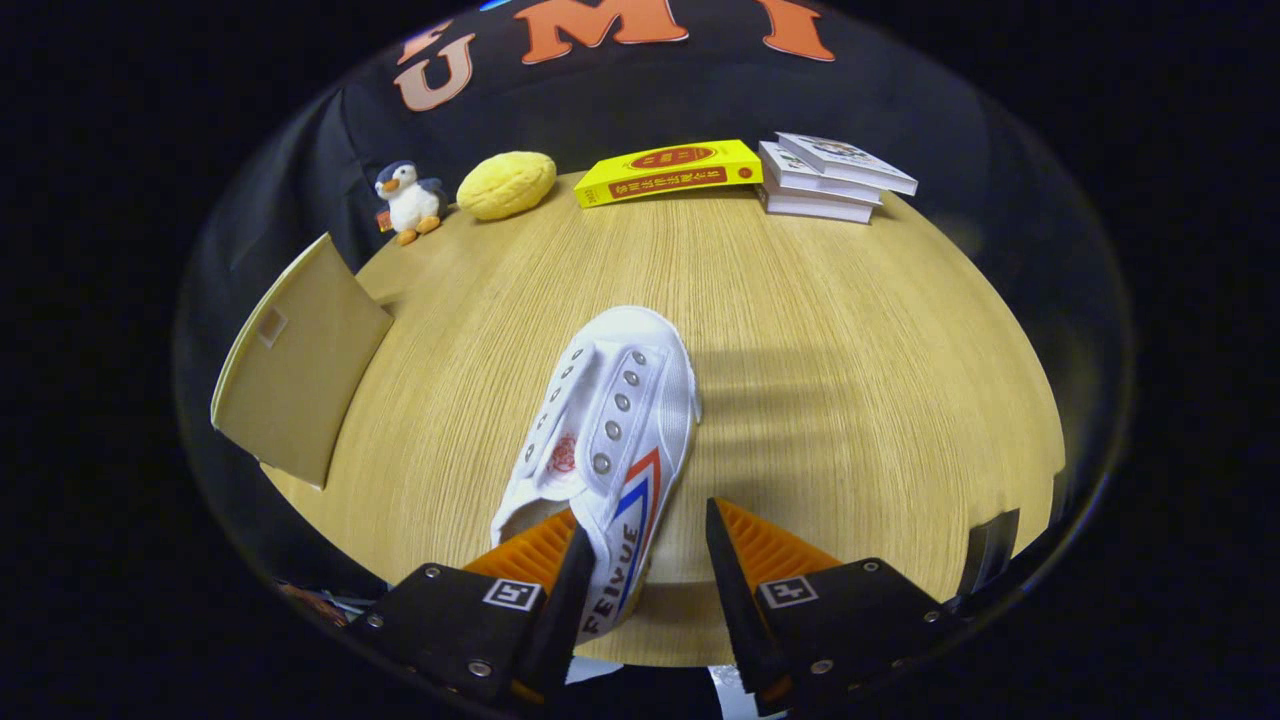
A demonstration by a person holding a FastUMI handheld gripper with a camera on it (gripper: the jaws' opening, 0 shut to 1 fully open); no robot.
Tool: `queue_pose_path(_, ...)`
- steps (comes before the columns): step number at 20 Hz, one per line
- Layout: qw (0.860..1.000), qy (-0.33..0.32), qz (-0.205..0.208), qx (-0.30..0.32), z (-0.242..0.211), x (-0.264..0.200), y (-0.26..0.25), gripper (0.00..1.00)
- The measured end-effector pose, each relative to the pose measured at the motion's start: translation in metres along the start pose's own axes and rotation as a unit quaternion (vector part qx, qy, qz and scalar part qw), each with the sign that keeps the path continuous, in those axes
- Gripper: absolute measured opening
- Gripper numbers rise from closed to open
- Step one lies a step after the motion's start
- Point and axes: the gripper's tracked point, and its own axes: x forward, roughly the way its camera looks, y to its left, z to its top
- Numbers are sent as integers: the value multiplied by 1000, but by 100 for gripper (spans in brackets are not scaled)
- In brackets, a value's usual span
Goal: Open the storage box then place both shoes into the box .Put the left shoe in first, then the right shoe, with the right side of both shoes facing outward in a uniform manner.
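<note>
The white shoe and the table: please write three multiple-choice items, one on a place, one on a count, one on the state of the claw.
1. Where is the white shoe?
A. inside the box
B. on the wooden table, its heel between the claw's fingers
C. on the books

2. How many white books are in the stack beside the yellow book?
A. one
B. three
C. six

3. What state is the claw in?
A. open
B. shut on the shoe
C. shut on nothing

Key: 1 B, the heel end reaches between the fingers. 2 B, three books lie stacked. 3 A, one finger is at the shoe's side and the other stands apart from it.
</note>
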Motion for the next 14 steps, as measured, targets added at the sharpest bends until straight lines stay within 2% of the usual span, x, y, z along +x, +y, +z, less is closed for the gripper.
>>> queue_pose_path(1,1000,-11,7,5,1,4,4,63)
queue_pose_path(4,999,-33,6,14,2,13,6,45)
queue_pose_path(7,998,-41,4,55,1,14,3,39)
queue_pose_path(8,997,-40,4,68,1,15,1,32)
queue_pose_path(14,996,-32,-29,80,9,15,-13,6)
